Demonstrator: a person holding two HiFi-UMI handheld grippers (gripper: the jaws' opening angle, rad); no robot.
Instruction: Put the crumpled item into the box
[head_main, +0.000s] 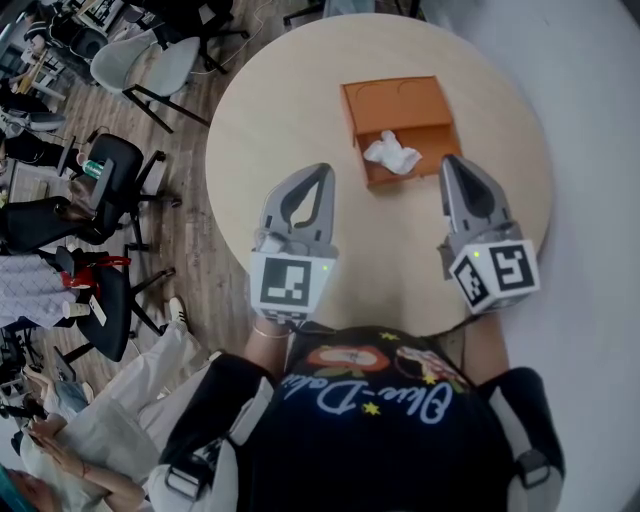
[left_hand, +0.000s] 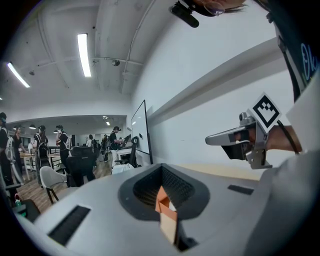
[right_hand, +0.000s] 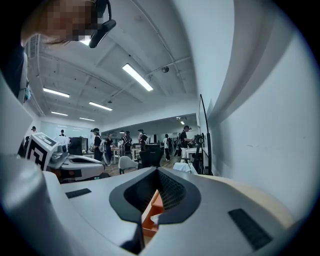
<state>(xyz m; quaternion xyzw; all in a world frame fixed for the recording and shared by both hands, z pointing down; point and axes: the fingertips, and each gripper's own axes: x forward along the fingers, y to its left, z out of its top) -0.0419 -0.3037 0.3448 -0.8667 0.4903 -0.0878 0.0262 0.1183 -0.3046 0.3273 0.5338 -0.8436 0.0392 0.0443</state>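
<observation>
I count one orange box (head_main: 398, 103), one crumpled white item (head_main: 392, 153) and two grippers. The item lies in the near part of the box, far of centre on the round desk (head_main: 290, 110). It seems to sit fully inside, though I can't be sure from this angle. Office chairs (head_main: 120, 170) stand on the floor to the left. Nothing lies between grippers and box. The left gripper (head_main: 322, 172) and right gripper (head_main: 453, 162) hover at the near edge, both level, pointing far, jaws together and empty.
</observation>
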